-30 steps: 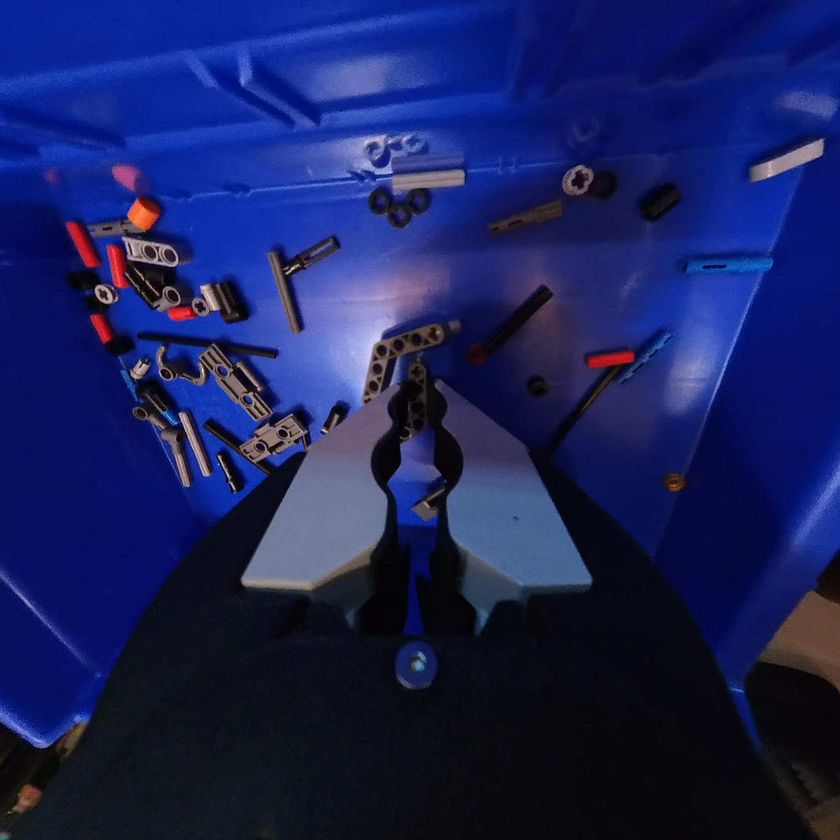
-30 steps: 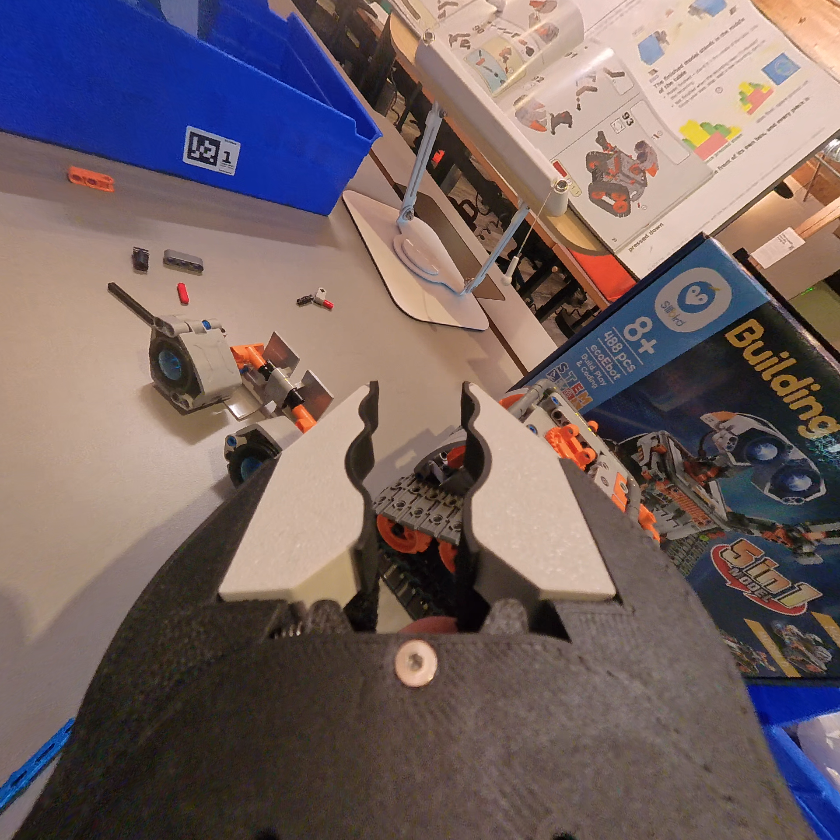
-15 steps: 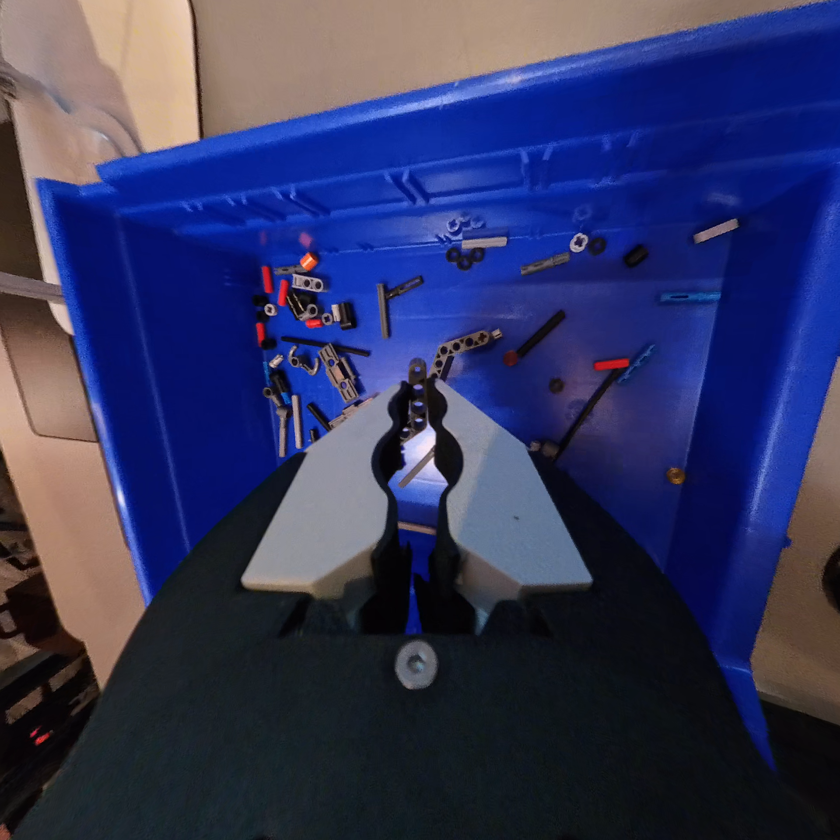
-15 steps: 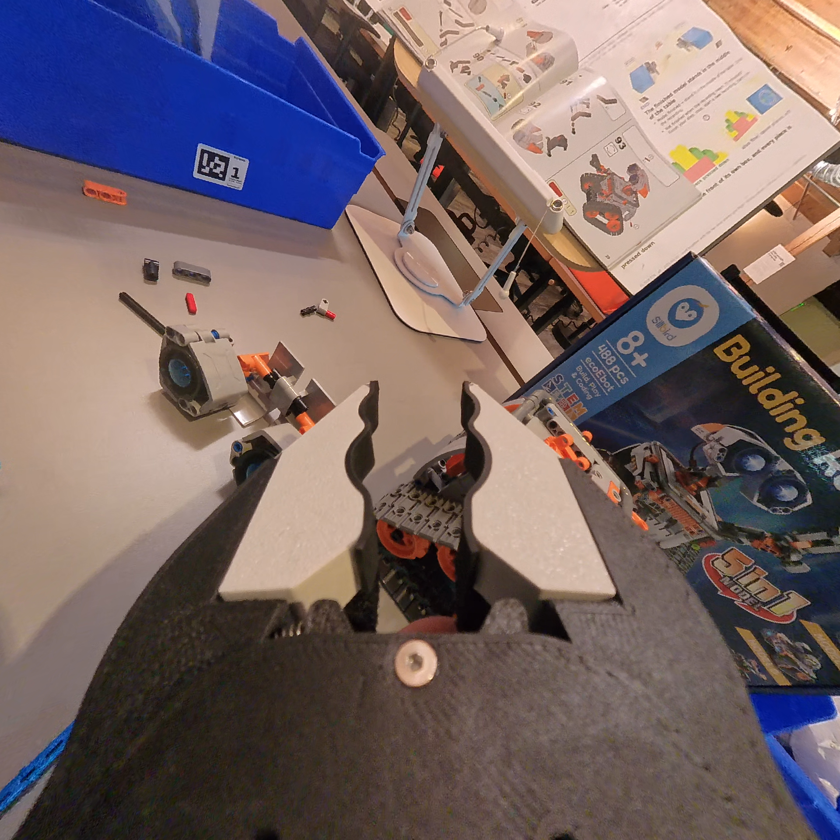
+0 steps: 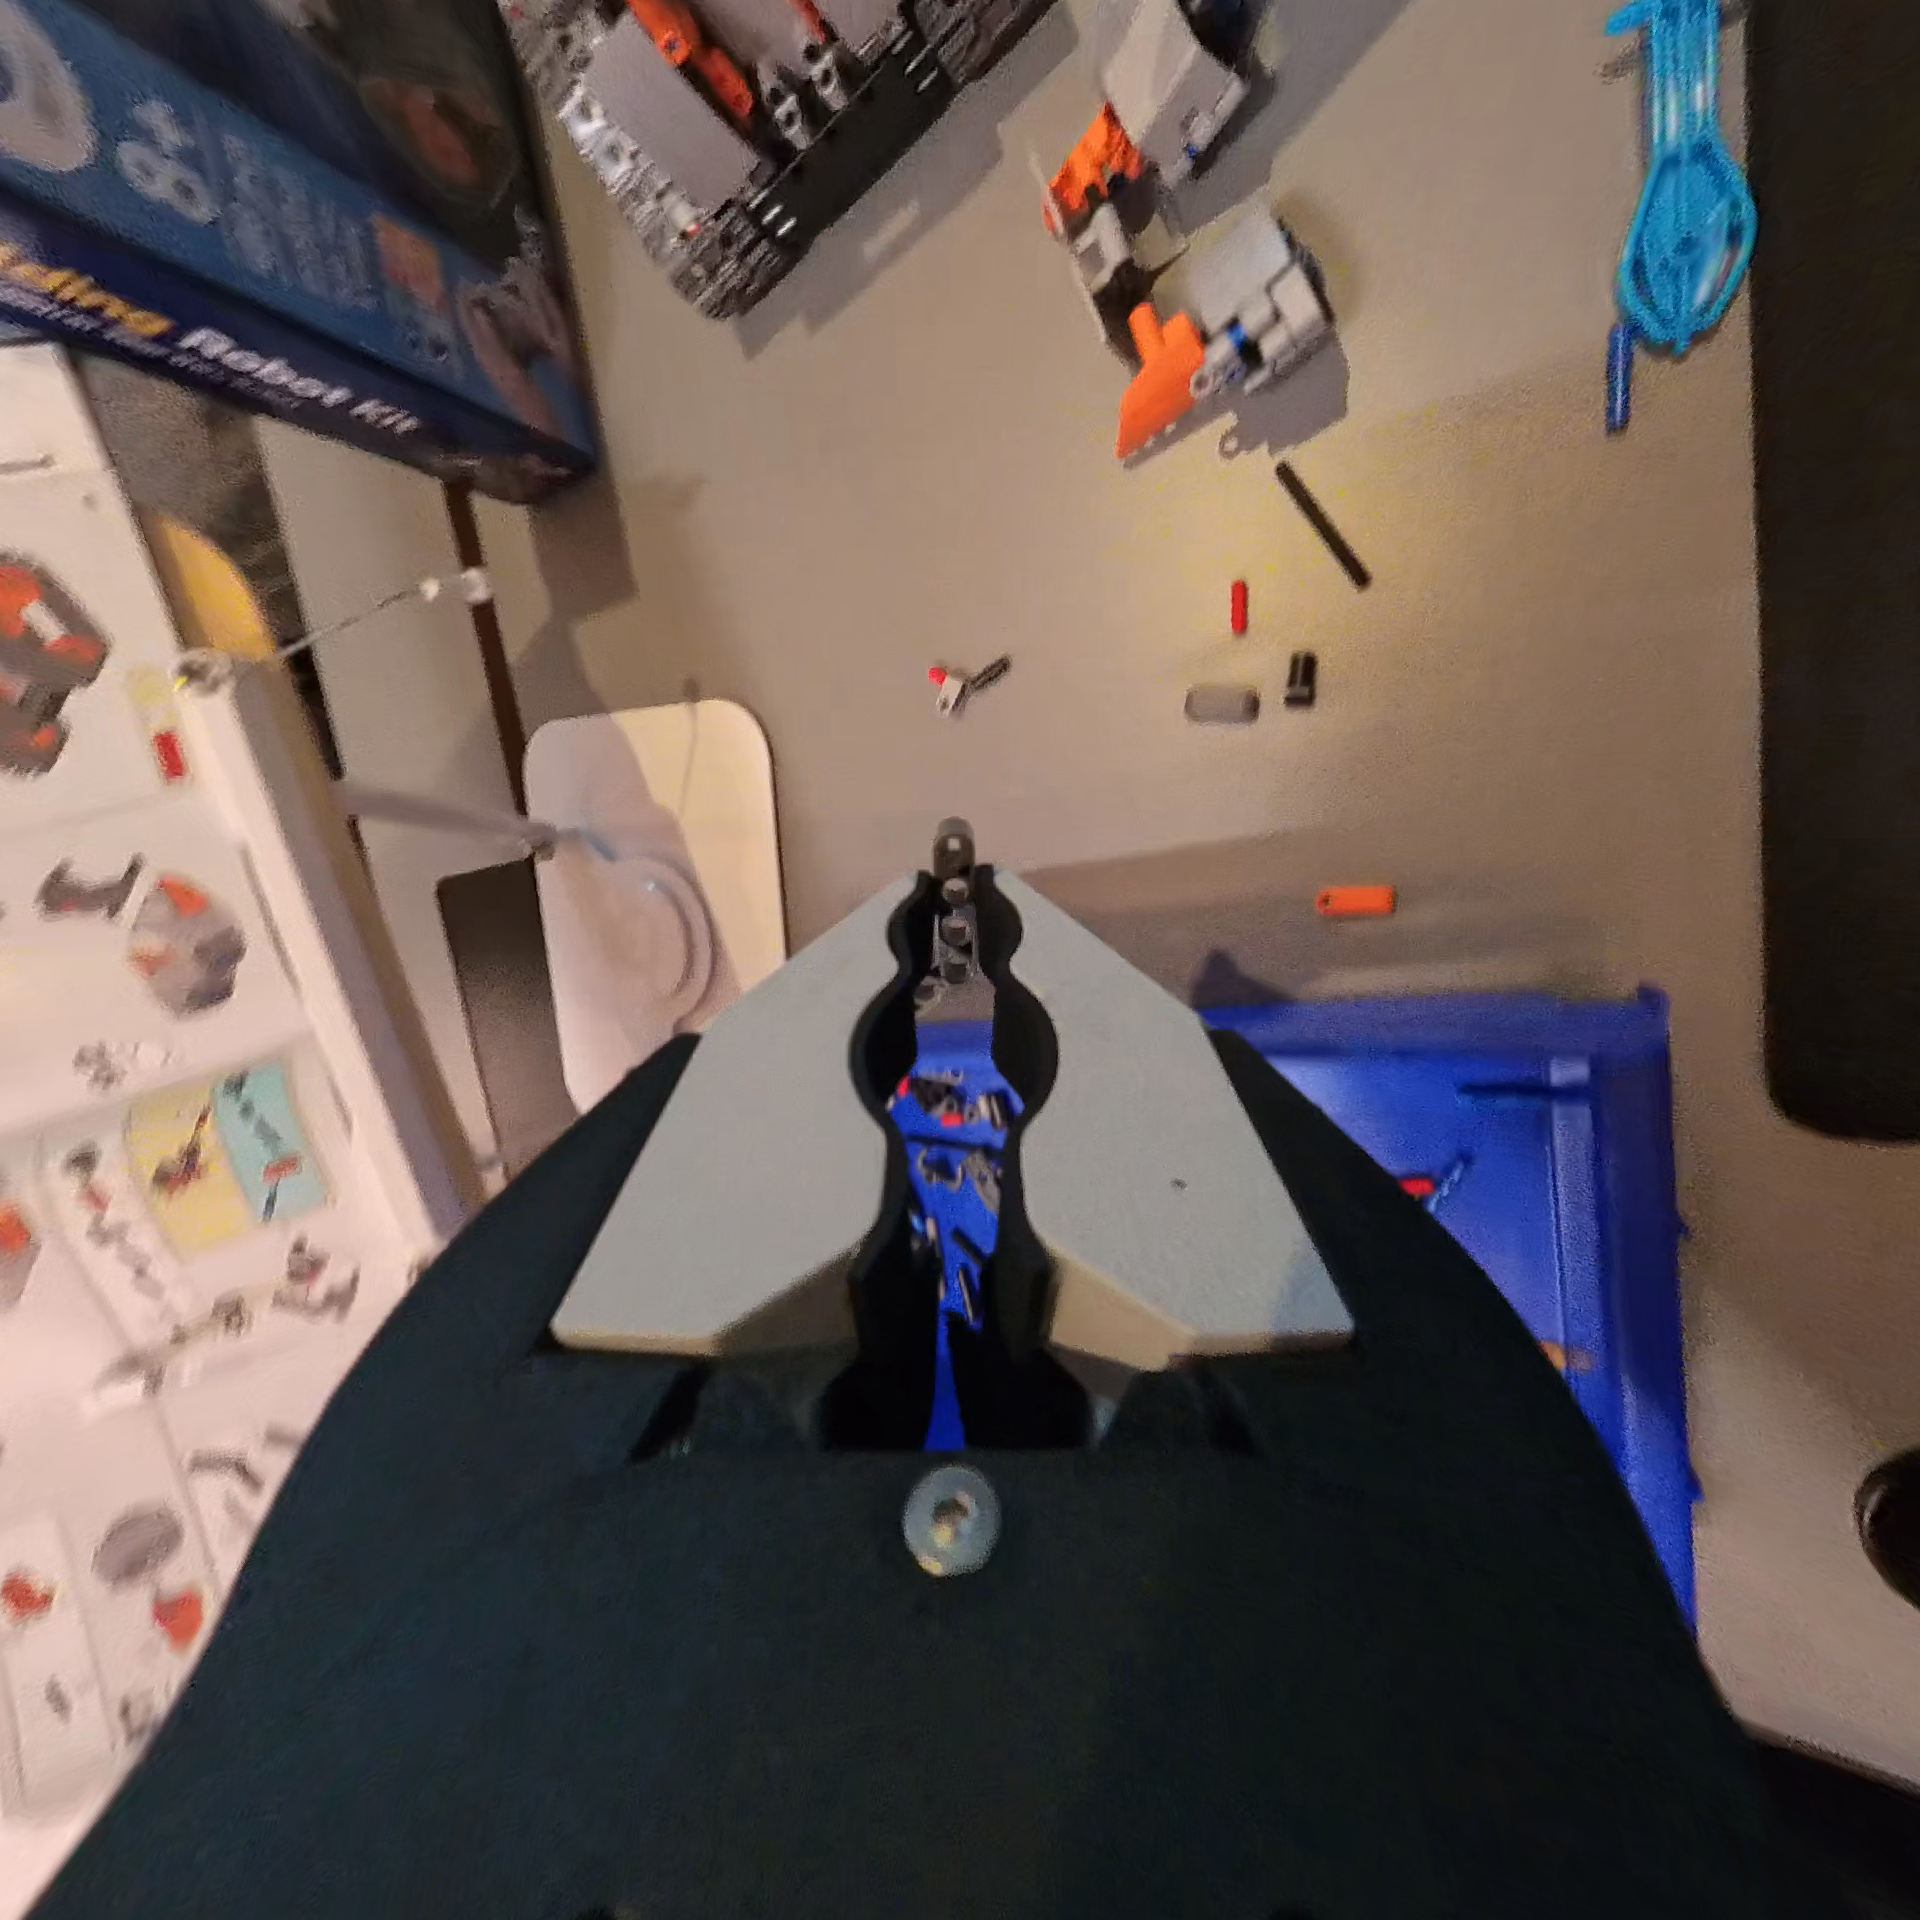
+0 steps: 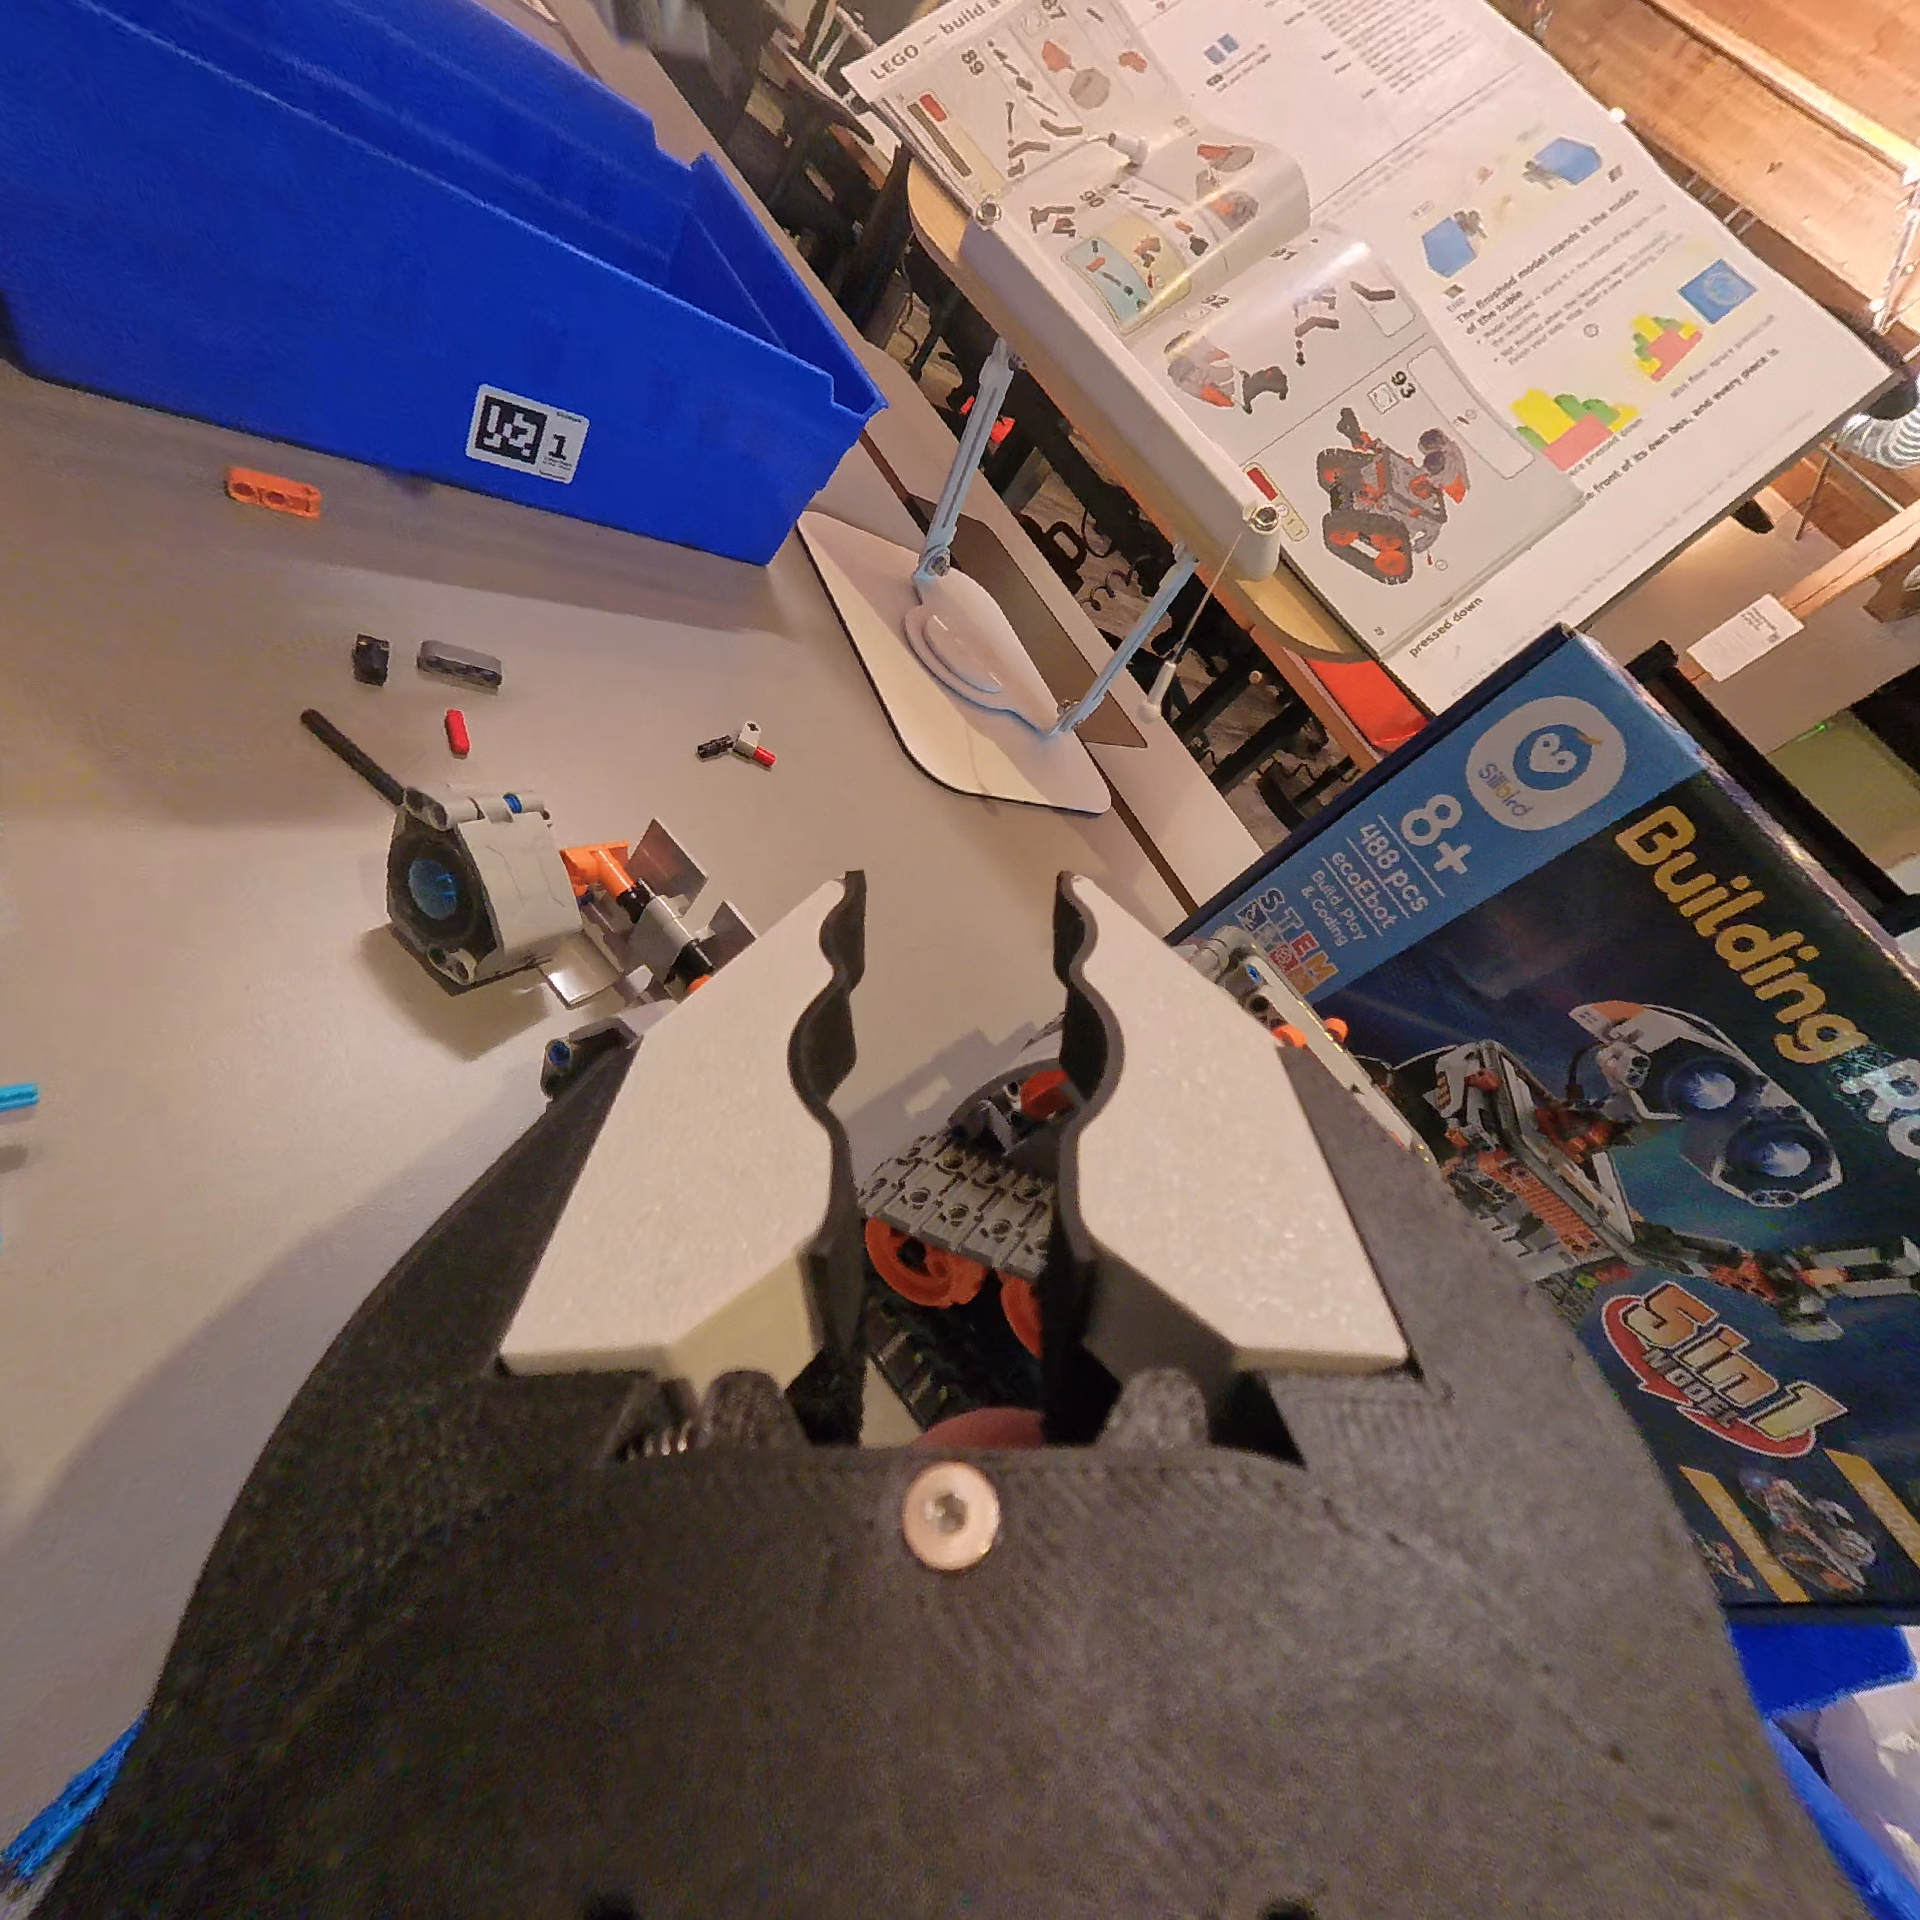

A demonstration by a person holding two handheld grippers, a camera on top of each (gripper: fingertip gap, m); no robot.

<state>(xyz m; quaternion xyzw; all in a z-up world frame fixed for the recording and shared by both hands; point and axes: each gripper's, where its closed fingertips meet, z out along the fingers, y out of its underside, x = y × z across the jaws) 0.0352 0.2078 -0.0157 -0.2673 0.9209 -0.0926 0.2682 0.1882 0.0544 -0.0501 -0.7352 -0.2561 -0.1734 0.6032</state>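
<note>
My left gripper (image 5: 954,894) is shut on a small dark grey beam with holes (image 5: 953,914), held in the air above the blue bin (image 5: 1600,1164) and the table. The beam's tip sticks out past the fingertips. My right gripper (image 6: 958,904) is open and empty, hovering over a tracked grey, black and orange model (image 6: 961,1205) that lies on the table between and below its fingers. The same model shows at the top of the left wrist view (image 5: 769,135).
A grey and orange sub-assembly (image 6: 499,894) lies on the table left of the right gripper. Small loose parts (image 6: 457,665) and an orange piece (image 6: 272,491) lie near the blue bin (image 6: 416,312). A kit box (image 6: 1621,1091) and an instruction stand (image 6: 1351,312) are at the right. There is about 25 cm between the tips of the two grippers.
My left gripper has lifted out of the blue bin with the dark beam and now looks across the table. The right gripper has barely moved and stays open.
</note>
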